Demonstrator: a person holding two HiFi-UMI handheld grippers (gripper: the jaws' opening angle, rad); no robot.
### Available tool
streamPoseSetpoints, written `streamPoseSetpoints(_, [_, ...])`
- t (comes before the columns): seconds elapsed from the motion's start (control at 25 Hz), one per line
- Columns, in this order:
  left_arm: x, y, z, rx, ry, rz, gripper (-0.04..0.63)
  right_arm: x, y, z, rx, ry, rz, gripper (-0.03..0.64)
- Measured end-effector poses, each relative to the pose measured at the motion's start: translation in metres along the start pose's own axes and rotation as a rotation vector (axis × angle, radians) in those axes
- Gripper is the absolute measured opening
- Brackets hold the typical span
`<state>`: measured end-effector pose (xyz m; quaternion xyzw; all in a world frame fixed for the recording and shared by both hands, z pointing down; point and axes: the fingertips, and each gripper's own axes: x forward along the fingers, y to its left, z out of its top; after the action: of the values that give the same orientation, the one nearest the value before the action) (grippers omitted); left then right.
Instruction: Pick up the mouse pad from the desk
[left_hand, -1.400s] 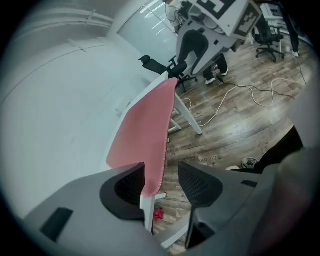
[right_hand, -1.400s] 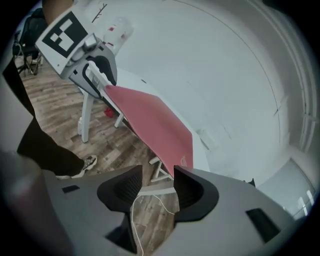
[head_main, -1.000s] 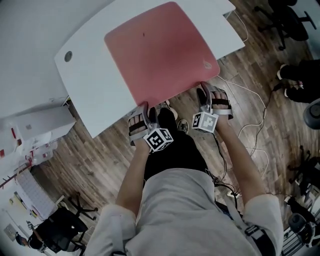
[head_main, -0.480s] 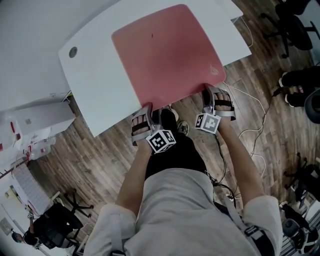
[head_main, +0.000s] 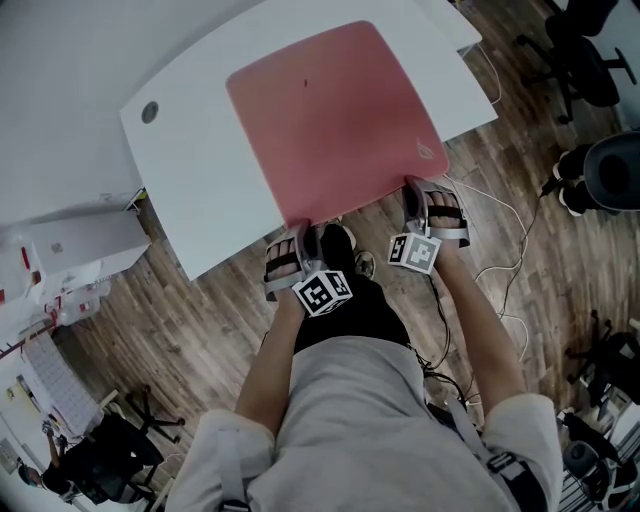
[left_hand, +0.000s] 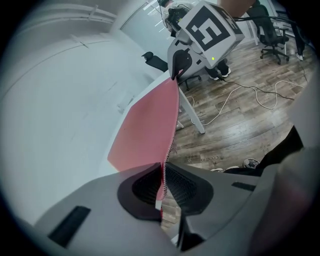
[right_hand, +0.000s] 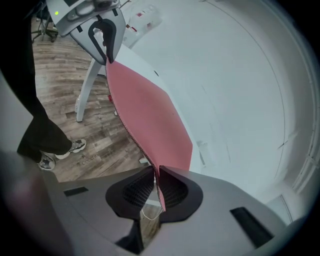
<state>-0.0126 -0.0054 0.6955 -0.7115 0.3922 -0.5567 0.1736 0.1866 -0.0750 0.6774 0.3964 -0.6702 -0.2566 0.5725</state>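
The left gripper (head_main: 299, 232) and right gripper (head_main: 413, 192) have just closed their fingers on the 2 near corners of the red mouse pad (head_main: 330, 115), which lies on the white table (head_main: 190, 170). Best to raise both together and evenly, so it doesn't sag or slip.

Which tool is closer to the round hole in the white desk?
Left. The left tool grips the mouse pad at its near corner on the hole side; the right tool grips the other near corner, farther off. Both have just been closing on it.
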Motion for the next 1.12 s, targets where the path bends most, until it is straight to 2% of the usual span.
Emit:
streamPoseSetpoints(0.2, [0.000,0.002,-0.001,0.000,0.016,-0.023,0.029,-0.003,-0.005,0.004,0.020,-0.003,0.014,0.056])
streamPoseSetpoints(0.52, [0.001,0.009,-0.002,-0.063,0.034,-0.061,0.028,-0.004,-0.016,0.010,0.066,-0.019,0.038,0.054])
streamPoseSetpoints(1.12, [0.015,0.052,0.004,-0.134,0.053,0.008,0.028,0.005,-0.047,0.030,0.105,-0.076,0.005,0.054])
